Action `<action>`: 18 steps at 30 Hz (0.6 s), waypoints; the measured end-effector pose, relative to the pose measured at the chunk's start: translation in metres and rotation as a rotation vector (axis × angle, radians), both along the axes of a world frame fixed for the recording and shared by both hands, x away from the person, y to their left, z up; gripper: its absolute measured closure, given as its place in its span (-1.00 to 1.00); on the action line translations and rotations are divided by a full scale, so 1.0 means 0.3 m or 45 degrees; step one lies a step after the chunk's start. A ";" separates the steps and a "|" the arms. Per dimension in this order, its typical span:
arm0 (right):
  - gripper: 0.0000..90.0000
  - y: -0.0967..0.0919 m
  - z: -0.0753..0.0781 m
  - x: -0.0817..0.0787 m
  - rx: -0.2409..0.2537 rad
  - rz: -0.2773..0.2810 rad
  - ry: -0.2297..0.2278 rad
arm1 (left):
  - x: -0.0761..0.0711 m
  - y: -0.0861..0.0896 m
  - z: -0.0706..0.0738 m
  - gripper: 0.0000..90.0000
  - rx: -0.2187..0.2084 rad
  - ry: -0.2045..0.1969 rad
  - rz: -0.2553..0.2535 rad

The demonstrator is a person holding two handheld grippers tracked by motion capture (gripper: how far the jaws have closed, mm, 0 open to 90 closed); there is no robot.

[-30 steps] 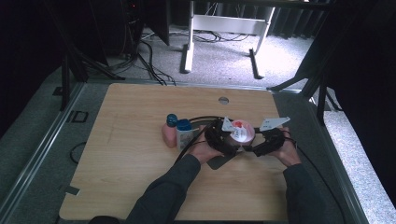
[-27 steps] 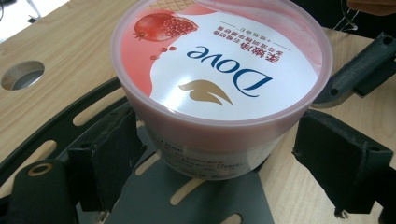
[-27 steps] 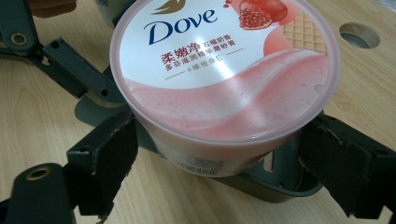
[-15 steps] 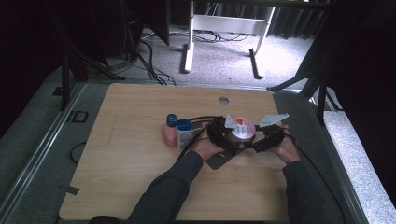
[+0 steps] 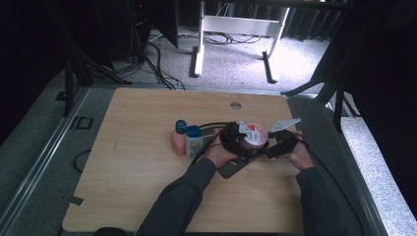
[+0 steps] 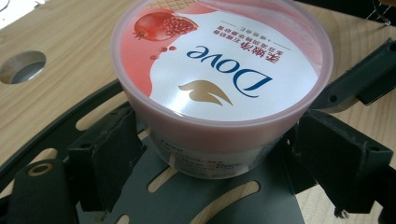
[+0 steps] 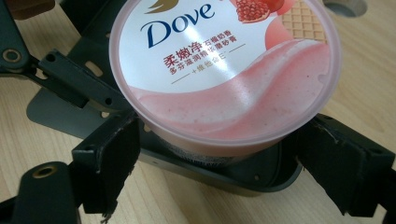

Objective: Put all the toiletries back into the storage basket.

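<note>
Pink bottle (image 5: 177,142): upright left of centre on the table (image 5: 137,196), blue cap; a second blue-capped container (image 5: 193,140) stands just beside it, both apart from the work.
Left gripper (image 5: 231,140): jaws pressed against the lower body of the Dove jar (image 6: 222,84) from its left side, likely to keep it from turning.
Dove jar: right of centre, upright, pink lid on; sits between both grippers.
Right gripper (image 5: 280,143): jaws stand at either side of the jar's lid rim, seemingly touching; my guess, positioned to twist the lid.
Grey plate (image 7: 60,112): flat under the jar, part of the left gripper.
</note>
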State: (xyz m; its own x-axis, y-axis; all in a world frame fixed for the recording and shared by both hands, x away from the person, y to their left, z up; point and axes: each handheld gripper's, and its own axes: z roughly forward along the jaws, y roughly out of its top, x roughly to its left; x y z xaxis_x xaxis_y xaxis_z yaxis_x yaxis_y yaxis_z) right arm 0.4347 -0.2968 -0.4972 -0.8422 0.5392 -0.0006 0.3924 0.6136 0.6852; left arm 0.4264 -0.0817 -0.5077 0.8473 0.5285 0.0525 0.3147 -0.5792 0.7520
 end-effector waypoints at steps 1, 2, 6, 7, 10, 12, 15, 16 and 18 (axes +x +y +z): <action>-0.68 -0.001 -0.005 0.000 -0.003 -0.004 0.004 | 0.003 -0.002 -0.002 -0.68 0.011 0.004 -0.007; -0.68 -0.003 -0.009 0.001 -0.006 -0.006 0.006 | 0.004 -0.005 -0.005 -0.68 0.012 0.007 -0.007; -0.68 -0.007 -0.016 0.004 -0.011 -0.013 0.010 | 0.012 -0.012 -0.013 -0.68 0.017 0.020 -0.007; -0.68 -0.006 -0.018 0.003 -0.022 -0.020 0.008 | 0.014 -0.012 -0.015 -0.68 0.016 0.021 -0.007; -0.67 -0.007 -0.020 0.005 -0.035 -0.021 0.007 | 0.015 -0.016 -0.019 -0.68 0.028 0.023 -0.010; -0.66 -0.006 -0.023 0.006 -0.048 -0.023 0.019 | 0.019 -0.019 -0.025 -0.67 0.033 0.035 -0.014; -0.64 -0.004 -0.030 0.006 -0.078 -0.022 0.028 | 0.022 -0.021 -0.037 -0.67 0.040 0.051 -0.018; -0.64 -0.004 -0.032 0.008 -0.084 -0.019 0.029 | 0.022 -0.021 -0.040 -0.67 0.044 0.055 -0.019; -0.64 -0.002 -0.038 0.008 -0.096 -0.021 0.036 | 0.023 -0.023 -0.046 -0.66 0.049 0.060 -0.019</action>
